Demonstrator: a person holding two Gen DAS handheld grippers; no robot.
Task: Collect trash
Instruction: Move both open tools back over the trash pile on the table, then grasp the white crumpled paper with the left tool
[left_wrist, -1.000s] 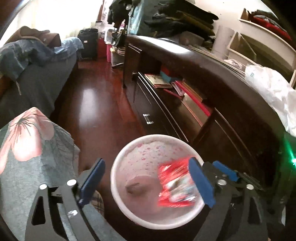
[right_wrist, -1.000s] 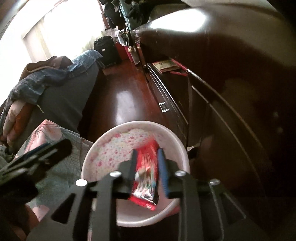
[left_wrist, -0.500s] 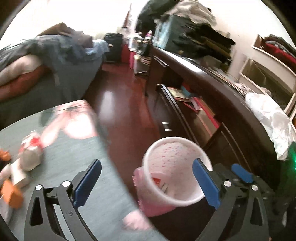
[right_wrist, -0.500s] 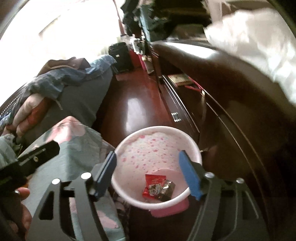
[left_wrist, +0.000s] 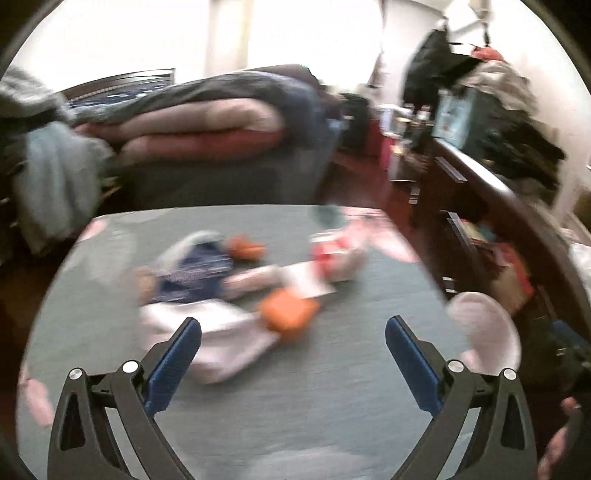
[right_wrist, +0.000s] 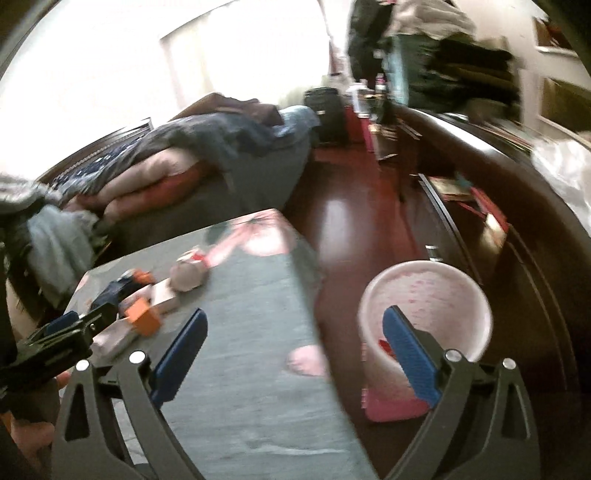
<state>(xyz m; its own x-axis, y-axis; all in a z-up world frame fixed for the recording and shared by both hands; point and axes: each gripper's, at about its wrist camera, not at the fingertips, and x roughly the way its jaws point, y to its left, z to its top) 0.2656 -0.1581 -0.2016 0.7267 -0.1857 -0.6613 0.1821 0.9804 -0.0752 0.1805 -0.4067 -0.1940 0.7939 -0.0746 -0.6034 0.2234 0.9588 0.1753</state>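
Observation:
Several pieces of trash lie blurred on the grey-green tablecloth (left_wrist: 332, 387): an orange wrapper (left_wrist: 288, 312), a dark blue packet (left_wrist: 192, 275), a white-and-red crumpled wrapper (left_wrist: 336, 258) and white paper (left_wrist: 218, 332). The pink bin (right_wrist: 424, 317) stands on the floor right of the table, with a red wrapper (right_wrist: 386, 347) inside. My left gripper (left_wrist: 293, 332) is open and empty above the table, just short of the trash. My right gripper (right_wrist: 293, 330) is open and empty over the table's right edge. The bin rim also shows in the left wrist view (left_wrist: 484, 332).
A bed with piled bedding (left_wrist: 207, 122) lies behind the table. A dark wooden cabinet (right_wrist: 517, 221) with shelves runs along the right. Red-brown floor (right_wrist: 351, 221) lies between table and cabinet. The left gripper's body (right_wrist: 55, 339) shows at the right wrist view's left edge.
My right gripper opened and dropped the red wrapper into the bin. Both grippers then swung left, away from the bin, toward the table with the trash.

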